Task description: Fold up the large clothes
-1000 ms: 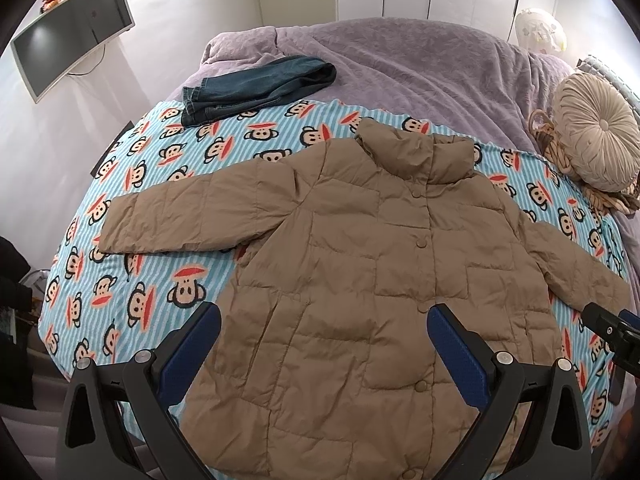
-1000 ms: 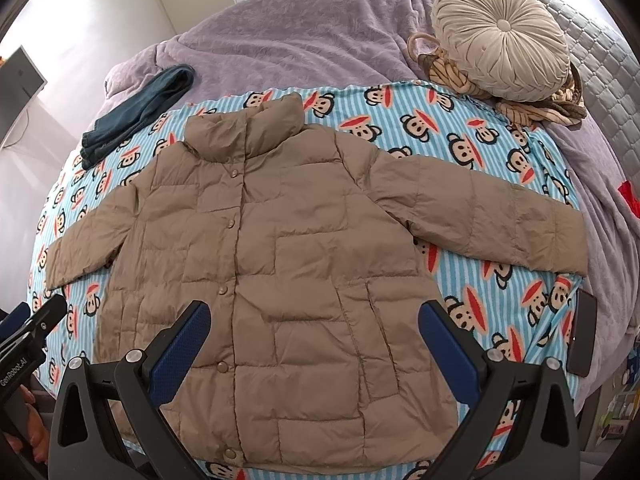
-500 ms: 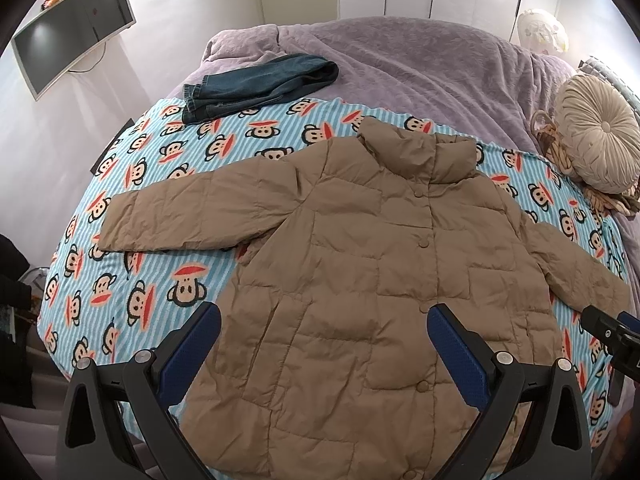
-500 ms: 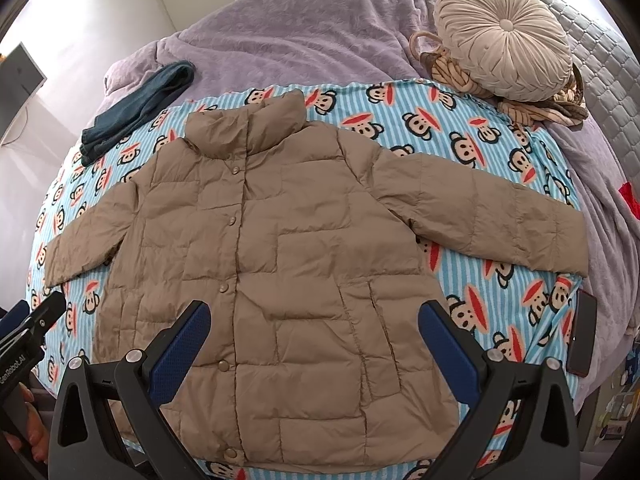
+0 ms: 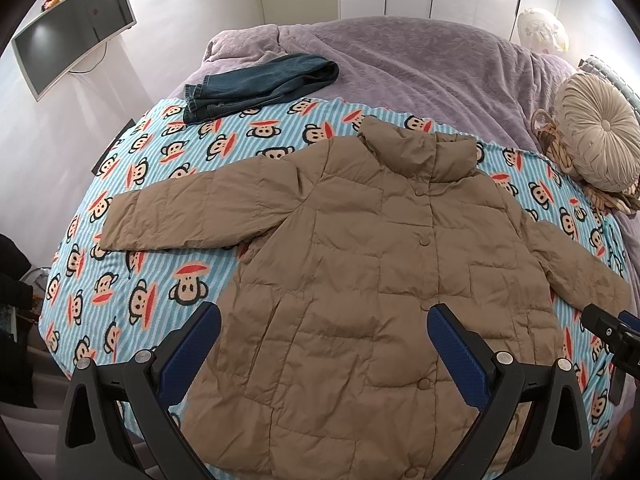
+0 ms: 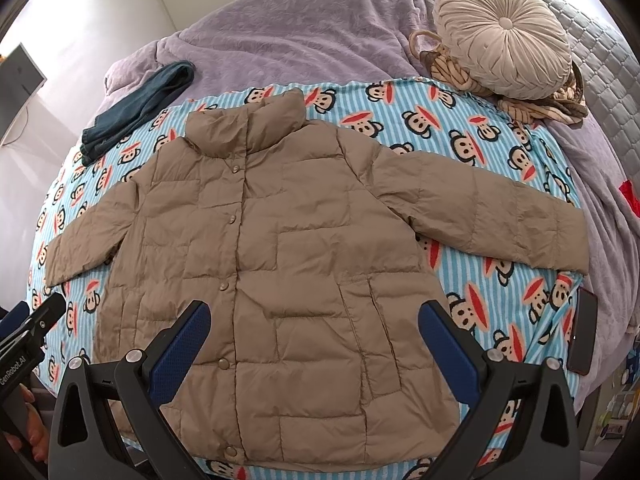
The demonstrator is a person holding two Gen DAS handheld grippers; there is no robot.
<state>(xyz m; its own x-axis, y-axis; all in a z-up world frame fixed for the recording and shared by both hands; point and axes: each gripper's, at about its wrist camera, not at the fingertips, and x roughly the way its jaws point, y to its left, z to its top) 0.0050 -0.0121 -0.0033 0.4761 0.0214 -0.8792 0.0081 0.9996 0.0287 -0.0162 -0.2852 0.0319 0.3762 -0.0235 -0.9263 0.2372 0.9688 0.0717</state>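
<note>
Purple bedspread [image 5: 420,64]; monkey-print blanket [image 5: 132,272] over its near half; tan puffer jacket [image 5: 360,272] flat on blanket, buttoned, both sleeves spread; round cushion [image 6: 504,36] far right; folded jeans [image 5: 256,84] far left; left gripper [image 5: 324,356] and right gripper [image 6: 314,354] above hem, jaws wide, empty

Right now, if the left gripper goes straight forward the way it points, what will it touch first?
Most likely the tan puffer jacket: the open left gripper frames its lower front panel, left of the snaps. Depth is unclear, but nothing shows between them.
</note>
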